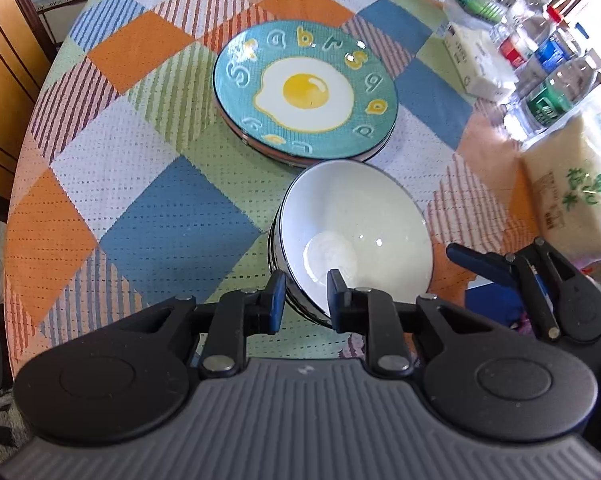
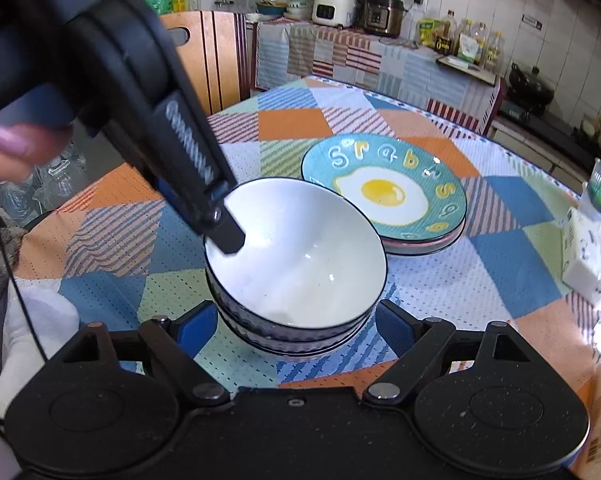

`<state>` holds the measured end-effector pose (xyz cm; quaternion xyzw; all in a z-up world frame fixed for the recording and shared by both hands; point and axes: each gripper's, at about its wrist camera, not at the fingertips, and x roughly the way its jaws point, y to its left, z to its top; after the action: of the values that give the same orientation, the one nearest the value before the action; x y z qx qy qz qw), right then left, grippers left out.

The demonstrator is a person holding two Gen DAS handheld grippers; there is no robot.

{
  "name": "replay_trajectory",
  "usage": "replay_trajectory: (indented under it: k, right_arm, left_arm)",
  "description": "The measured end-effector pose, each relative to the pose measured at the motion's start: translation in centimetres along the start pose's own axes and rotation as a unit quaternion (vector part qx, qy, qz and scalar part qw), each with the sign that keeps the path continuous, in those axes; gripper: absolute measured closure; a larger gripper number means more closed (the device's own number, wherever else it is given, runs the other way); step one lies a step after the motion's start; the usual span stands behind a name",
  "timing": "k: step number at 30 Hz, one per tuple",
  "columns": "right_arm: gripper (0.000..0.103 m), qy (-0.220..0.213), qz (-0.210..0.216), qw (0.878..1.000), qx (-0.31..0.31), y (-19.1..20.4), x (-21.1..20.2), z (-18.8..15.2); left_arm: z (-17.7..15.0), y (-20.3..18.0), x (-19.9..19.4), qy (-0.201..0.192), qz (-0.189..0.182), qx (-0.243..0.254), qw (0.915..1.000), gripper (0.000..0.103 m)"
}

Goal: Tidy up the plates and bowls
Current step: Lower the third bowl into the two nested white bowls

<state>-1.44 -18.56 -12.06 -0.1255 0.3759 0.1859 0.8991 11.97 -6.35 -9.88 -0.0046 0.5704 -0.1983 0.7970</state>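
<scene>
- Checkered cloth covers bench.
- Bowl stack beside egg-print plate stack.
- L gripper fingers grasping top bowl's rim.
- R gripper fingers released, w/ bowl stack between.

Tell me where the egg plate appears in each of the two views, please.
Left wrist: egg plate sits upper centre, beyond the white bowl.
Right wrist: egg plate sits right of centre, behind and to the right of the bowl.
Shared landmark: the white bowl, with the left gripper at its rim in both views.
</scene>
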Motion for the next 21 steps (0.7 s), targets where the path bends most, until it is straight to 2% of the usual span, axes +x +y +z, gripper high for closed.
replay_trajectory:
  k: [4, 7, 14, 15, 21]
  right_arm:
    - [0.013, 0.002, 0.008, 1.0, 0.007, -0.4, -1.1, -0.3]
    - [0.013, 0.009, 0.02, 1.0, 0.021, -0.9, -1.2, -0.8]
    - [0.012, 0.061, 0.054, 0.994, 0.078, -2.6, 1.9, -1.9]
    - [0.012, 0.066, 0.062, 0.992, 0.087, -2.8, 2.4, -2.0]
    - [0.01, 0.061, 0.093, 0.99, 0.085, -2.2, 4.7, -2.6]
  left_arm:
    - [-0.4, 0.5, -1.4, -0.017, -0.008, 0.001, 0.9998, 0.081]
    - [-0.8, 1.3, -1.4, -0.027, -0.017, -0.01, 0.9994, 0.076]
    - [-1.2, 3.1, -0.5, -0.057, -0.051, -0.045, 0.996, 0.059]
    - [-1.1, 3.3, -0.3, -0.057, -0.056, -0.05, 0.9955, 0.053]
    - [-0.8, 4.1, 1.8, -0.044, -0.087, -0.074, 0.9924, 0.039]
